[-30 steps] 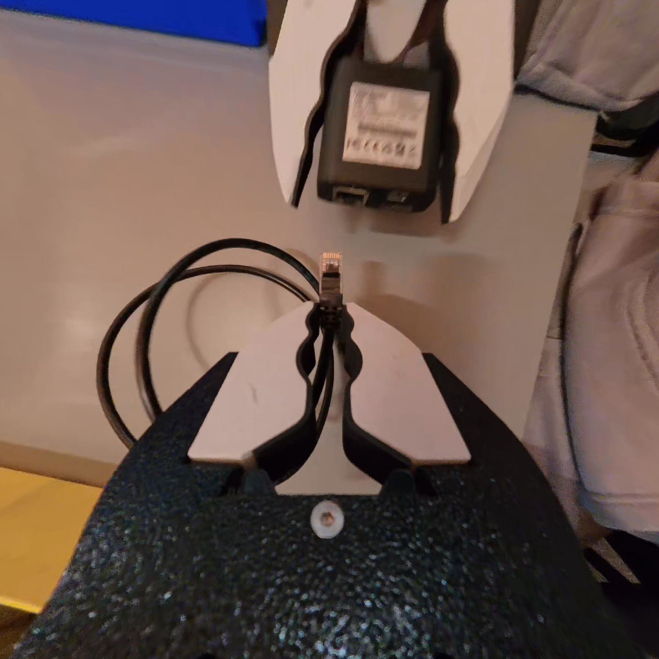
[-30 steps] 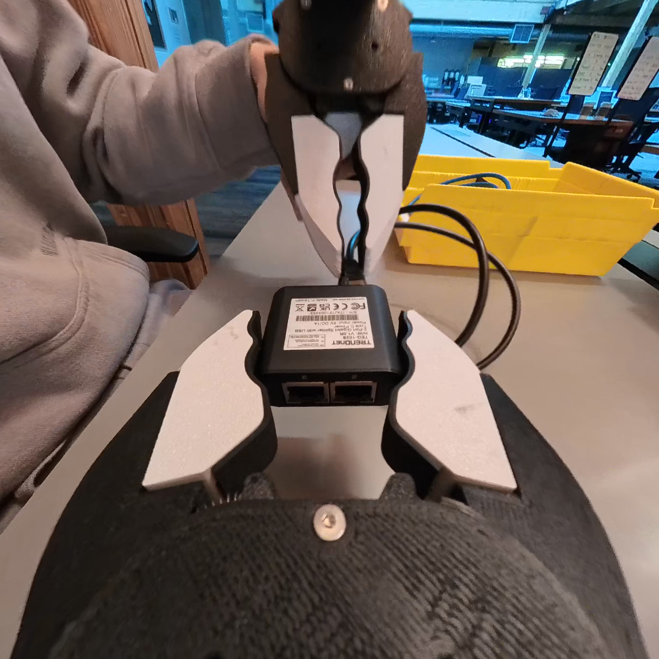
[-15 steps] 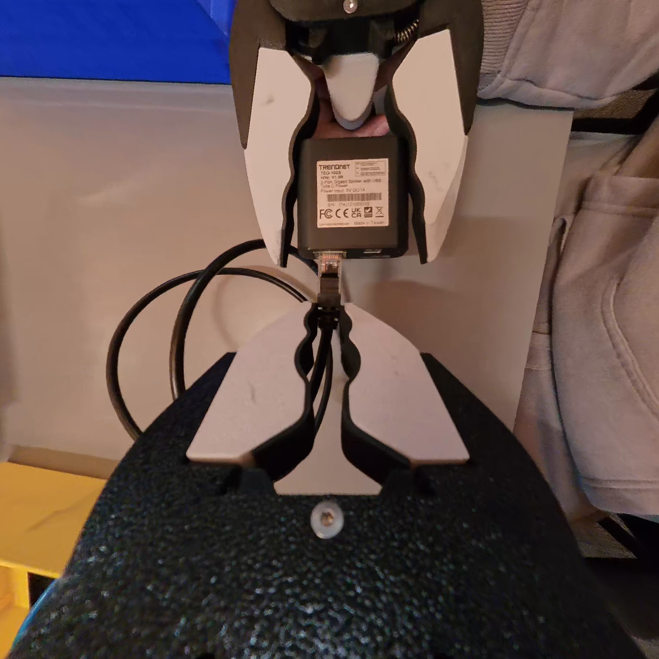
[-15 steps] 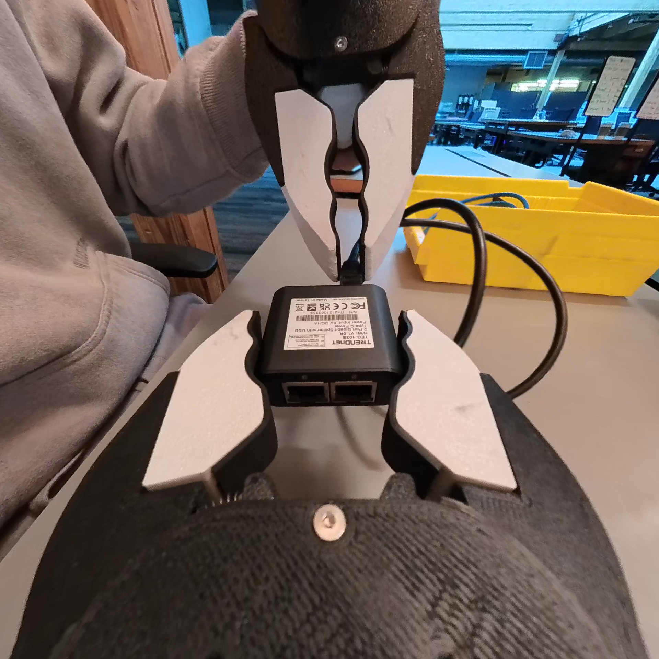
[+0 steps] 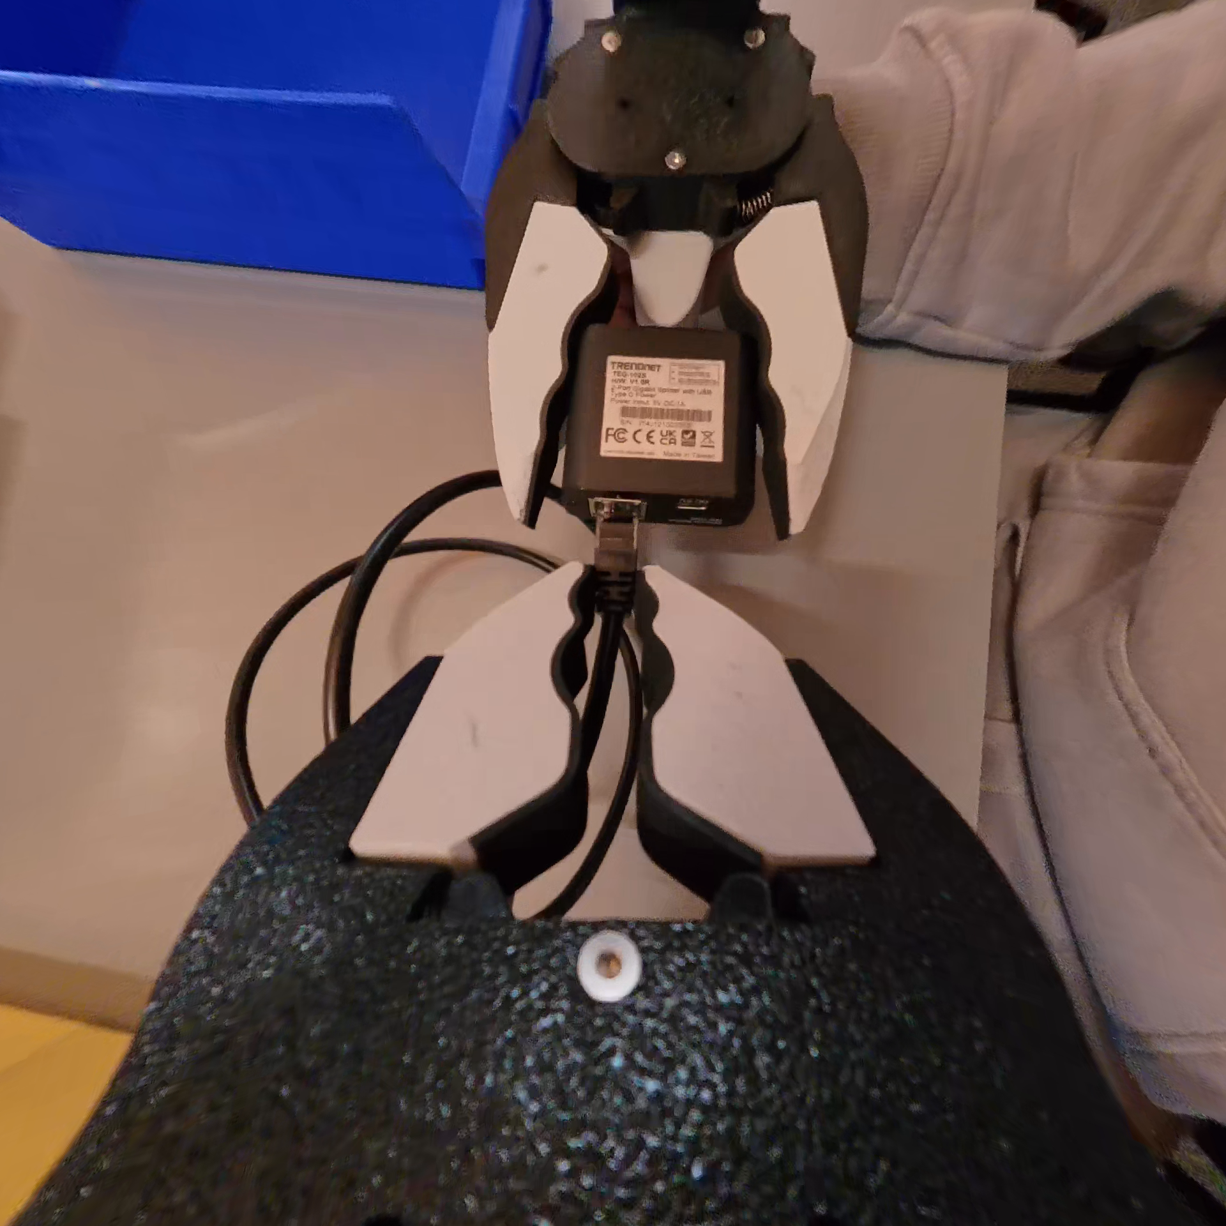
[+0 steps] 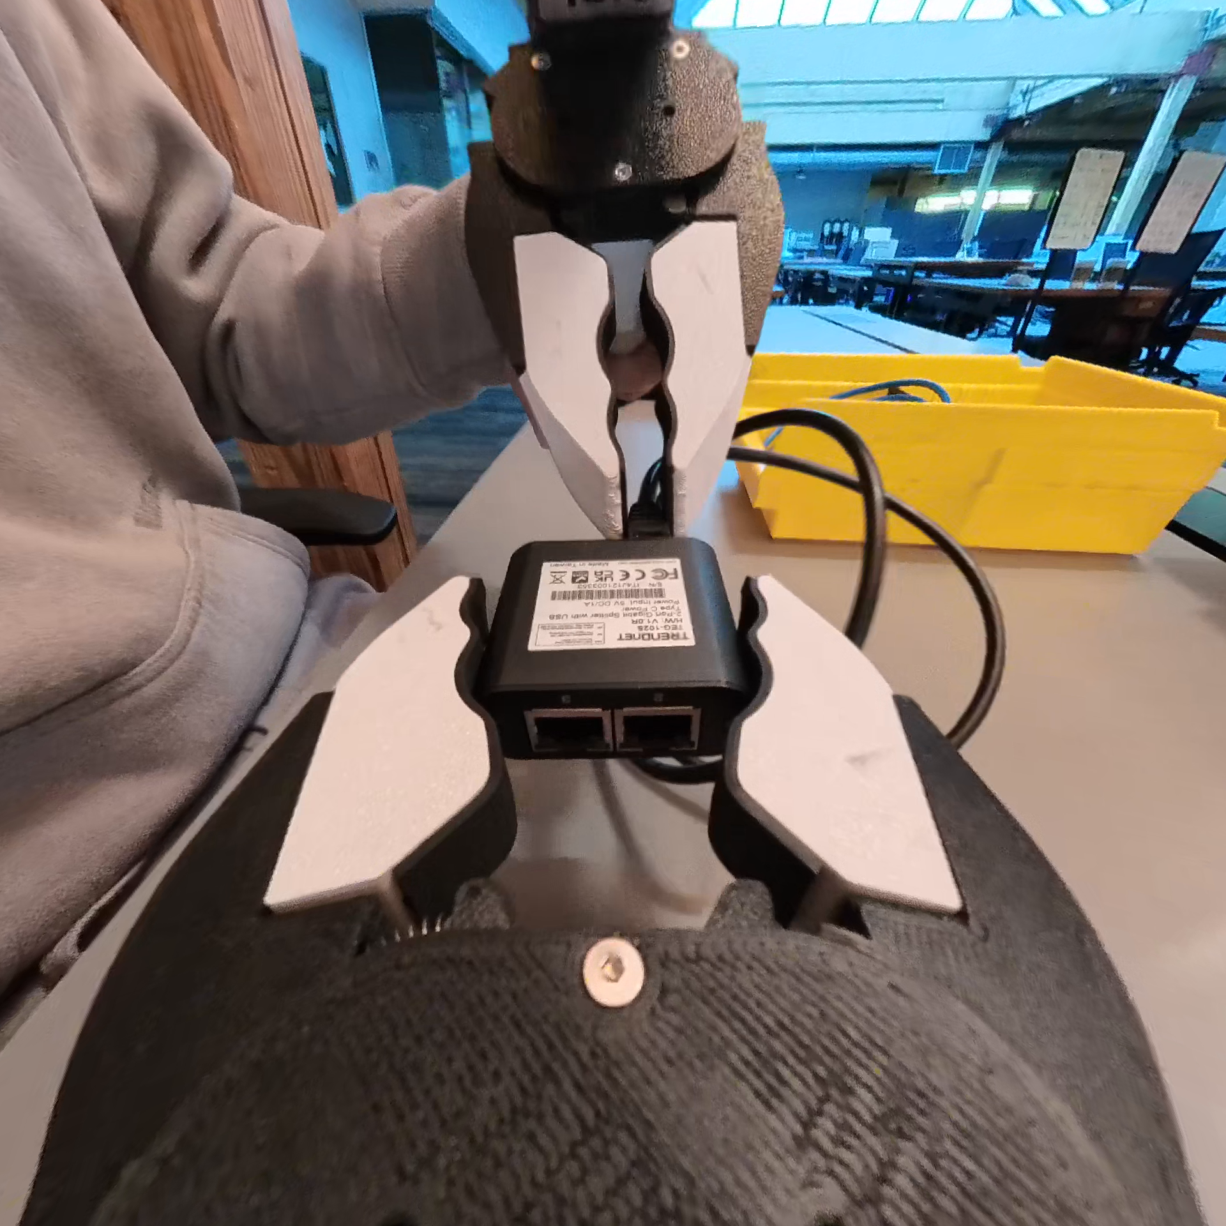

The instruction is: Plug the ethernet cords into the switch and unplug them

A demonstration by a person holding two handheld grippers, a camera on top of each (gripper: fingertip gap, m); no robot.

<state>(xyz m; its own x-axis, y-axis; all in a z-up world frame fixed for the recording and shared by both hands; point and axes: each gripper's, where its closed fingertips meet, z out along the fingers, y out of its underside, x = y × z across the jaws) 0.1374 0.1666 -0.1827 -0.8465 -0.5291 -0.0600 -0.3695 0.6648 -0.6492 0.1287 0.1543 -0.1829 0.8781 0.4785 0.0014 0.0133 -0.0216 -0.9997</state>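
My right gripper is shut on a small black switch with a white label, held above the grey table; two open ports face its camera. In the left wrist view the same switch sits between the right gripper's white fingers. My left gripper is shut on a black ethernet cord just behind its plug. The clear plug sits in the switch's left port on the far side. The cord loops to the left on the table. The left gripper also shows in the right wrist view.
A blue bin stands behind the switch in the left wrist view. A yellow bin holding a blue cable stands at the right in the right wrist view. A person's grey sleeve and body lie along the table's edge.
The plug was a gap away from the switch one second ago. The two grippers closed together and the plug has gone into the port.
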